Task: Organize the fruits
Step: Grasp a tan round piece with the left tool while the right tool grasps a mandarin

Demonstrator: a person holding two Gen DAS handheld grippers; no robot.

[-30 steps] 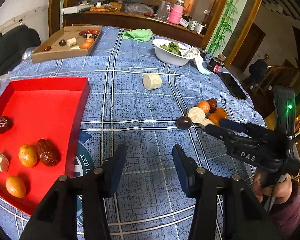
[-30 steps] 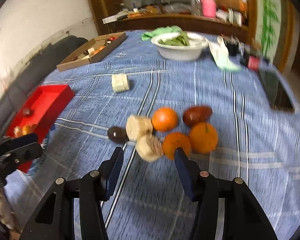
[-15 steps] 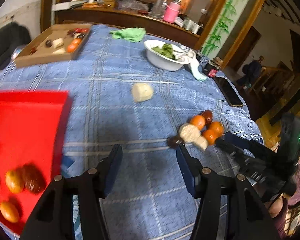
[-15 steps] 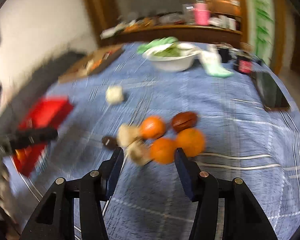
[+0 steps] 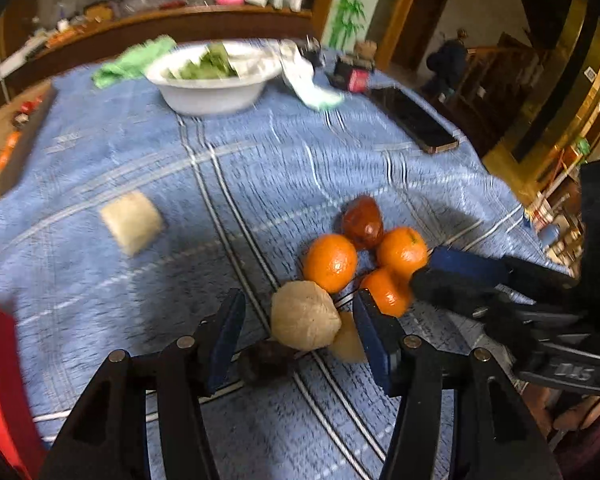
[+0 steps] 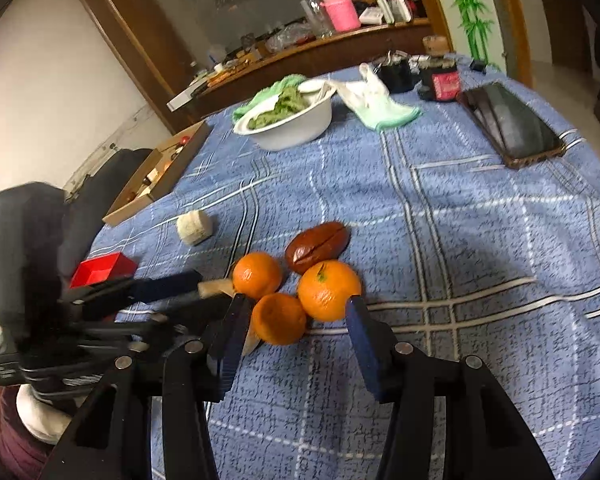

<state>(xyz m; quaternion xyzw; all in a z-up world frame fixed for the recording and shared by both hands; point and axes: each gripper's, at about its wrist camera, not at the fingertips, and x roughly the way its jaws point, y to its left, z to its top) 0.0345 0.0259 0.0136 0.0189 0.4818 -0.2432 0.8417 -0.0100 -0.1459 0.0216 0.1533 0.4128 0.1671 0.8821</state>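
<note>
Left wrist view: the left gripper (image 5: 300, 316), jaws spread, brackets a pale round fruit (image 5: 303, 315) on the blue tablecloth (image 5: 260, 168), while the right gripper (image 6: 296, 312), also spread, brackets an orange (image 6: 278, 319).

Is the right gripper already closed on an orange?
No, the right gripper is open, its jaws either side of the nearest orange without clamping it.

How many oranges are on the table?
3, clustered by the date: left orange, right orange, and near orange between the right gripper's open fingers. Others may sit, blurred, in the cardboard box.
</note>
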